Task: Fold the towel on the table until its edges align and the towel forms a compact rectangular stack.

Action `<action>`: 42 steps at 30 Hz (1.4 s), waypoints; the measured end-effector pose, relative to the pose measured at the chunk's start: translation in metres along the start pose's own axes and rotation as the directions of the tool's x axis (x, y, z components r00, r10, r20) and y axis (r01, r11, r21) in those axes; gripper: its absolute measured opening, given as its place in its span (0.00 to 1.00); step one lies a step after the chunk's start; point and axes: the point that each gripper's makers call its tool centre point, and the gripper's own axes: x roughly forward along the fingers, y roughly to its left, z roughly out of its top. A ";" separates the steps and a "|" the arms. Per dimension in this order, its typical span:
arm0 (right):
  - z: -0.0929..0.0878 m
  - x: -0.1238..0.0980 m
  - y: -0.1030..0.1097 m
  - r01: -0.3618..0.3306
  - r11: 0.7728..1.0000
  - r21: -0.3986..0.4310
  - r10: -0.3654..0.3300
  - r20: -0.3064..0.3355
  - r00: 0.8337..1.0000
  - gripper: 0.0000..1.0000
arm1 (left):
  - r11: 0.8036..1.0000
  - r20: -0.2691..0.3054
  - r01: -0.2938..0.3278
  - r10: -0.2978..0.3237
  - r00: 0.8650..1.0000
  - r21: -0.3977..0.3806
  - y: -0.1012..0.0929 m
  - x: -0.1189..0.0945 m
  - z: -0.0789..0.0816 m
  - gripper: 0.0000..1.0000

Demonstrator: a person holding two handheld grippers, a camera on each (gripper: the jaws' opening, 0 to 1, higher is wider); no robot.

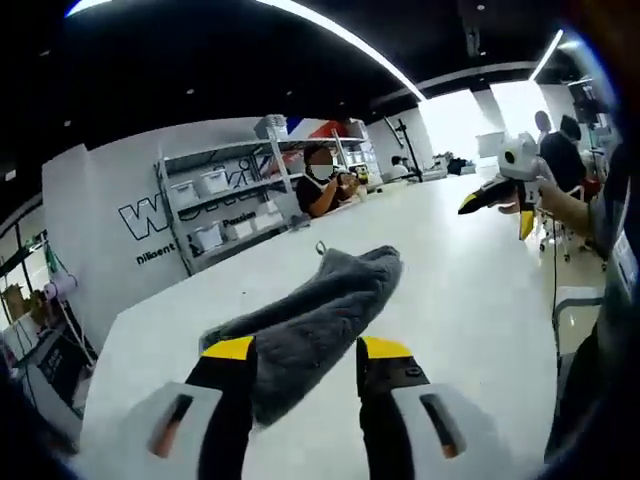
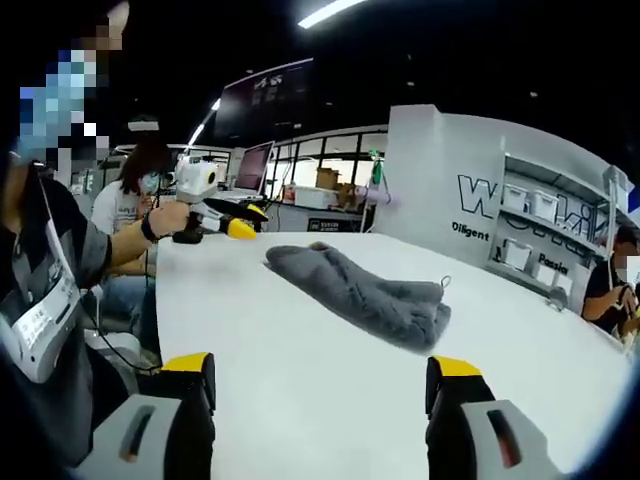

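A crumpled grey terry towel (image 1: pixel 310 320) lies in a long heap on the white table (image 1: pixel 470 290), a small hanging loop at one end. The left gripper (image 1: pixel 305 352) hovers just short of the towel, jaws apart and empty. The right gripper (image 2: pixel 325 372) is held farther from the towel, jaws wide apart. Behind the towel, a white wall (image 2: pixel 440 190) bears large outlined letters beginning "W" and smaller words, possibly "Diligent" and "Passion". Shelves with bins (image 1: pixel 215 215) stand beside it.
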 end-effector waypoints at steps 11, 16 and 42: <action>0.008 0.017 -0.006 -0.006 1.000 0.014 0.006 -0.024 1.000 0.89 | 0.992 0.005 -0.068 0.069 0.998 -0.103 -0.021 -0.031 -0.024 0.74; 0.010 0.021 -0.006 -0.001 1.000 -0.002 0.001 -0.038 0.999 0.88 | 0.992 -0.030 -0.038 0.034 0.999 -0.123 -0.036 -0.030 -0.039 0.79; 0.033 0.085 -0.050 -0.014 1.000 0.000 0.014 -0.125 0.992 0.84 | 0.982 0.019 -0.010 0.014 1.000 -0.187 -0.057 -0.035 -0.041 0.97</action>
